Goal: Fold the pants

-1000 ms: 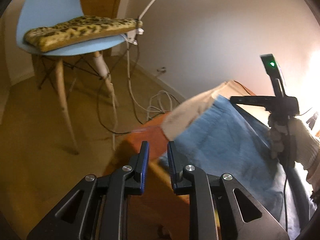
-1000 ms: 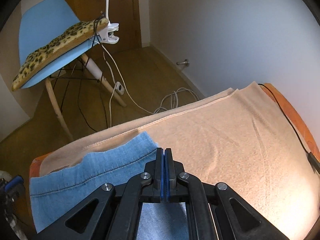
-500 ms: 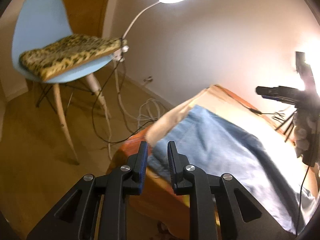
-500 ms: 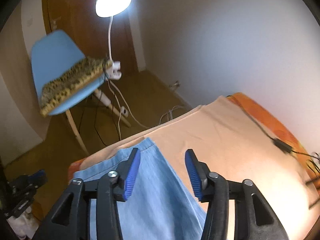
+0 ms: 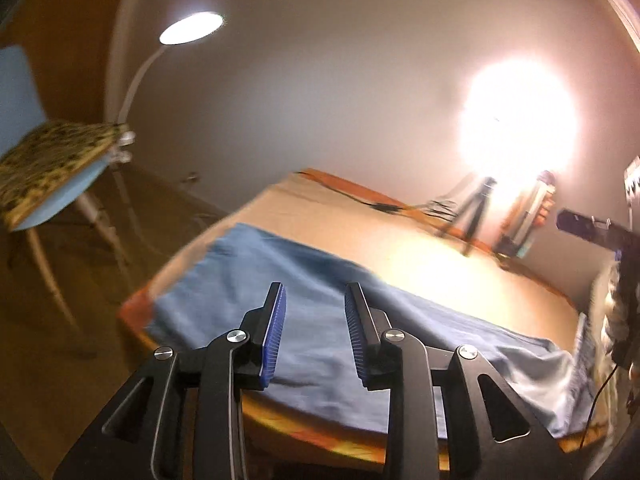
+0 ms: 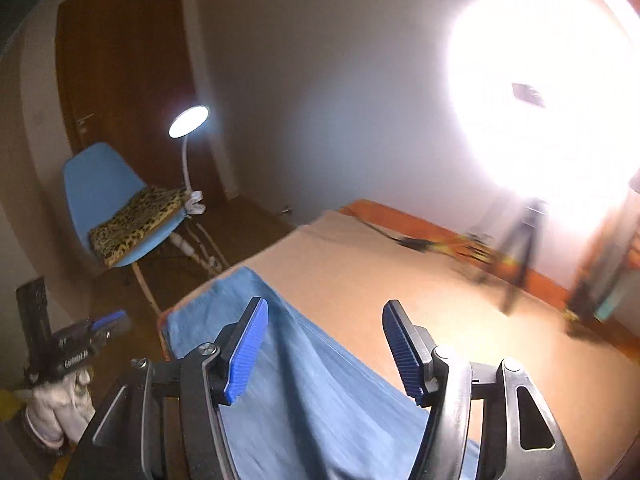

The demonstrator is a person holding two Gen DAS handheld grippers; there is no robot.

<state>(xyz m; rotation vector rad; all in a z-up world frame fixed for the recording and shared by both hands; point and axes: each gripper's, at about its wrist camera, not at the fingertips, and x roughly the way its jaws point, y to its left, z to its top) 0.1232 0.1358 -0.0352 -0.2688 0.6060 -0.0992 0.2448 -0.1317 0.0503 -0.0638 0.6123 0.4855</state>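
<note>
- My right gripper [image 6: 322, 344] stands wide, its blue pads [image 6: 245, 354] well apart with nothing between them; the jaws have just been opening, and the pants lie below, untouched.
- My left gripper [image 5: 314, 334] has a narrower gap, also just opened a little, with nothing pinched between its pads [image 5: 274, 336]; it hangs above the cloth near the bed's near left corner.
- The bed [image 6: 400, 280], under a tan cover with an orange edge showing along the far side, fills the middle and right of both views.
- The pants [image 5: 304, 280], light blue denim, lie flat along the near edge of the bed, stretching from its left corner off to the right; in the right wrist view they run under my open fingers.
- A blue chair [image 6: 98, 184] stands on the wooden floor to the far left, a leopard-print cushion [image 6: 134, 222] on its seat.
- A tripod [image 6: 516, 256] stands at the far right, blurred, under a glaring light.
- A white lamp [image 6: 189, 121] clipped at the chair shines beside it.
- A dark cable [image 6: 412, 242] lies along the bed's far edge.
</note>
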